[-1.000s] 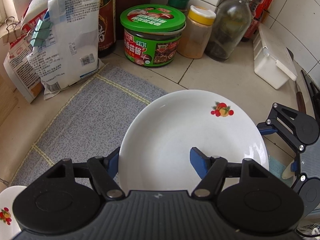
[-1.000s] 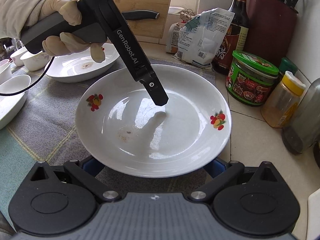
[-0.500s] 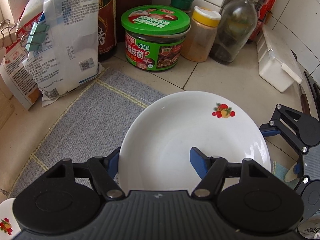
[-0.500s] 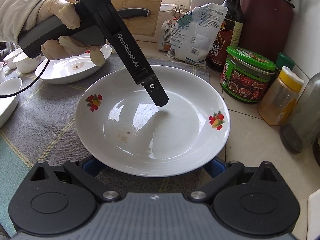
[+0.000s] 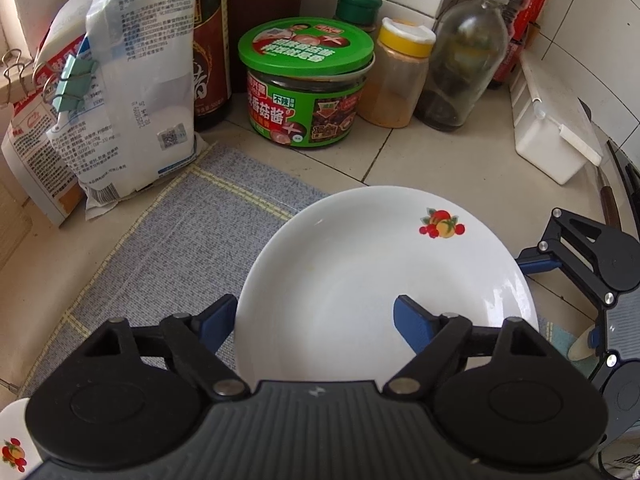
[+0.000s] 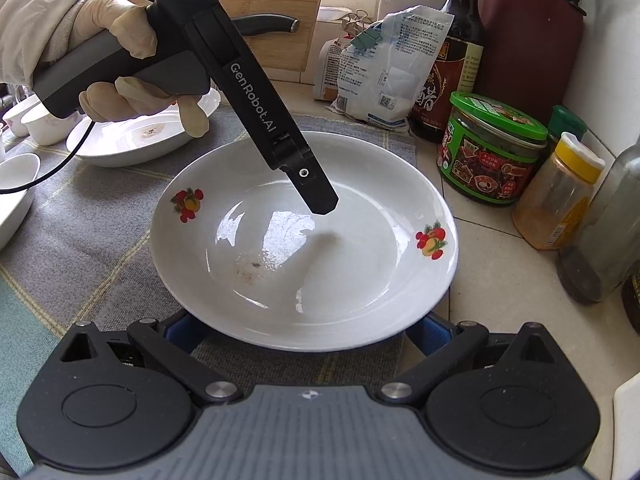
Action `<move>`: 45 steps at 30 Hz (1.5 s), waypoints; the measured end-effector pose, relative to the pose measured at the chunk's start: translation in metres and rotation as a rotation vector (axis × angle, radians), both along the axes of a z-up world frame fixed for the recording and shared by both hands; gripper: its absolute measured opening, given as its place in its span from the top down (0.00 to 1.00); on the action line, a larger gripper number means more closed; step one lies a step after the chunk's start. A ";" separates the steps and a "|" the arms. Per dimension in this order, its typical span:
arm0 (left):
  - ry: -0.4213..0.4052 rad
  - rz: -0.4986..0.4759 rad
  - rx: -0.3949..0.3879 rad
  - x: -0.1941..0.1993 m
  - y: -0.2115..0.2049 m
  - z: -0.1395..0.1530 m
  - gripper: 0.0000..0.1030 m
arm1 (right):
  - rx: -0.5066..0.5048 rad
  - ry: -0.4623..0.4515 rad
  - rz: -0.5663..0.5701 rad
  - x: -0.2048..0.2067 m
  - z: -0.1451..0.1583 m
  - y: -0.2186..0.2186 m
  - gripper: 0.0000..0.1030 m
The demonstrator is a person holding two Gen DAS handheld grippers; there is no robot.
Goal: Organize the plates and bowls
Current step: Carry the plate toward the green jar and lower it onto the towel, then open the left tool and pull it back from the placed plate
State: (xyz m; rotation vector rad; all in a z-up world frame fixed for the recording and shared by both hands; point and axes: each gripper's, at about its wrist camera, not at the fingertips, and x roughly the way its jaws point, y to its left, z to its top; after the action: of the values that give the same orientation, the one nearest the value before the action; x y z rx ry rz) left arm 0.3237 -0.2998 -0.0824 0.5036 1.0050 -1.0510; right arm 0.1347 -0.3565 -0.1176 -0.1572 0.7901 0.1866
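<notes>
A white plate (image 6: 360,280) with fruit decals rests on the grey mat (image 6: 100,248); in the left wrist view the same plate (image 5: 360,280) fills the middle. My left gripper (image 5: 314,320) straddles its rim, one blue finger (image 5: 216,320) outside and the other over the well. Its jaws are opening, with the rim between them and neither pad pressing on it. In the right wrist view the left gripper (image 6: 318,198), held by a gloved hand (image 6: 120,60), hovers just above the plate. My right gripper (image 6: 308,328) is wide open, its fingers low under the plate's near rim.
A second plate (image 6: 140,140) and small bowls (image 6: 40,128) sit at the far left on the mat. A green-lidded jar (image 6: 492,152), a yellow-lidded spice jar (image 6: 560,196), bottles and clipped bags (image 6: 384,64) line the wall. A white box (image 5: 552,132) stands on the tiles.
My left gripper's fingers have spread wider apart across the plate's rim. The plate and the right gripper have stayed where they were.
</notes>
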 end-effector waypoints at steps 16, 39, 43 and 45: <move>-0.129 0.046 -0.094 -0.040 0.042 0.050 0.12 | 0.082 0.012 -0.186 -0.029 0.015 0.001 0.00; -0.246 0.327 -0.230 -0.172 0.154 0.077 0.06 | 0.020 -0.025 -0.147 -0.065 0.040 0.059 0.00; -0.269 0.417 -0.213 -0.184 0.177 0.072 0.06 | 0.020 -0.040 -0.109 -0.065 0.042 0.067 0.00; -0.276 0.452 -0.207 -0.188 0.187 0.069 0.05 | 0.035 -0.039 -0.085 -0.064 0.042 0.071 0.00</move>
State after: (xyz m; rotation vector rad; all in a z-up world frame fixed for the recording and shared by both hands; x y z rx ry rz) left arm 0.1352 -0.1128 -0.0130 0.2261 0.7091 -0.6487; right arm 0.0708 -0.2852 -0.0757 -0.0936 0.7525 0.1171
